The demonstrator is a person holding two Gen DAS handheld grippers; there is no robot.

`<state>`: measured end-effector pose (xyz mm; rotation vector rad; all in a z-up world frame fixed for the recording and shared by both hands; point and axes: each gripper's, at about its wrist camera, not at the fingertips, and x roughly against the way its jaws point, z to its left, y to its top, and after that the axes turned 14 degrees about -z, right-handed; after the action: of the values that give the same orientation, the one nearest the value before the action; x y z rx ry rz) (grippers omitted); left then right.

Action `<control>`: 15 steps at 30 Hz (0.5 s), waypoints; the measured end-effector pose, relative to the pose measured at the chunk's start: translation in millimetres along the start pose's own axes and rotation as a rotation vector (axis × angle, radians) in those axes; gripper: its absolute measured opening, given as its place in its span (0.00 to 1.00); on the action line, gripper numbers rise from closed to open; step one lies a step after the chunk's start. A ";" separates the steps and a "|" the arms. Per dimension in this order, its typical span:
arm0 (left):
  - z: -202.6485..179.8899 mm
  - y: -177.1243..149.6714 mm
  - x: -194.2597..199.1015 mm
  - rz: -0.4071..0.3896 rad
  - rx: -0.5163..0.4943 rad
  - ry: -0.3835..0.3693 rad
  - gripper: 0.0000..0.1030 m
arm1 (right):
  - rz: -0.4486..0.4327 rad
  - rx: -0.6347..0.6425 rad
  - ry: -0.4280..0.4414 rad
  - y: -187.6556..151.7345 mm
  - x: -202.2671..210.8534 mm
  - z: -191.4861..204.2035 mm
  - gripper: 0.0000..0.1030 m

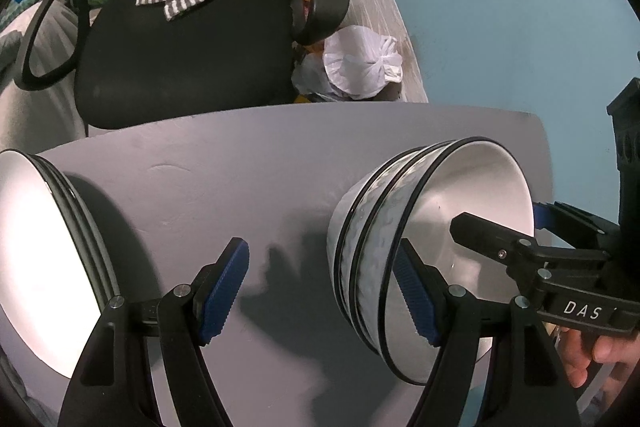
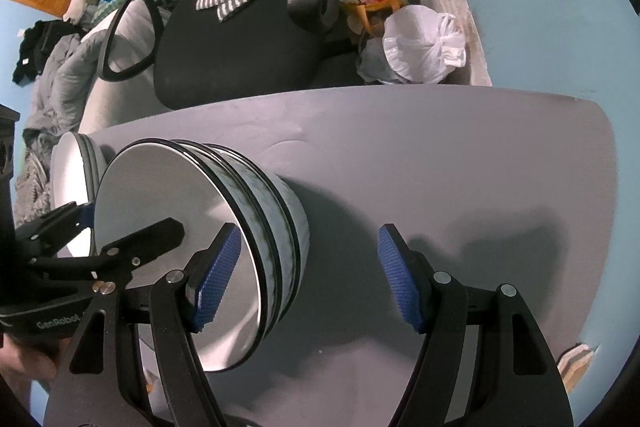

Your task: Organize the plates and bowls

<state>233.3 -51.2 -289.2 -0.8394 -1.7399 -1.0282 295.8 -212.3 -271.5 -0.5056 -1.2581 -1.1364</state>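
A stack of white bowls with black rims (image 1: 432, 259) stands on the grey table (image 1: 248, 155); it also shows in the right wrist view (image 2: 208, 251). A stack of white plates (image 1: 44, 259) lies at the left, seen small in the right wrist view (image 2: 74, 171). My left gripper (image 1: 324, 295) is open, its right finger against the bowl stack's side, nothing between the pads. My right gripper (image 2: 310, 277) is open beside the bowls, its left pad at the top bowl's rim. The right gripper also shows in the left wrist view (image 1: 500, 231), reaching over the bowls.
A black office chair (image 1: 180, 55) with a grey striped cloth stands past the table's far edge. White plastic bags (image 1: 356, 67) lie on the floor by the blue wall. Bare grey tabletop (image 2: 460, 167) lies right of the bowls. Clothes and bedding are at the far left (image 2: 52, 67).
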 end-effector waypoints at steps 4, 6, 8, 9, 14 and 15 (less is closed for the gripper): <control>2.9 -1.3 -4.9 0.022 0.024 -0.017 0.73 | 0.006 -0.001 0.007 0.5 -2.5 1.5 0.68; 4.5 -0.9 -4.7 0.022 0.035 -0.026 0.72 | 0.009 -0.006 0.015 1.1 -3.9 1.4 0.68; 4.9 -0.2 -4.7 0.021 0.037 -0.029 0.69 | 0.012 0.000 0.018 1.6 -5.0 2.8 0.68; 4.8 0.3 -5.0 0.022 0.036 -0.034 0.68 | 0.014 0.004 0.018 1.7 -5.2 3.6 0.68; 0.4 1.9 -4.7 0.036 0.030 -0.083 0.44 | 0.026 0.022 0.022 0.1 -6.1 6.5 0.67; -1.1 2.2 -4.3 0.042 0.028 -0.097 0.40 | 0.030 0.025 0.024 -0.4 -6.5 7.4 0.62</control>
<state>237.0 -51.7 -292.3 -0.9175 -1.8067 -0.9471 292.5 -203.9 -275.4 -0.4894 -1.2392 -1.0967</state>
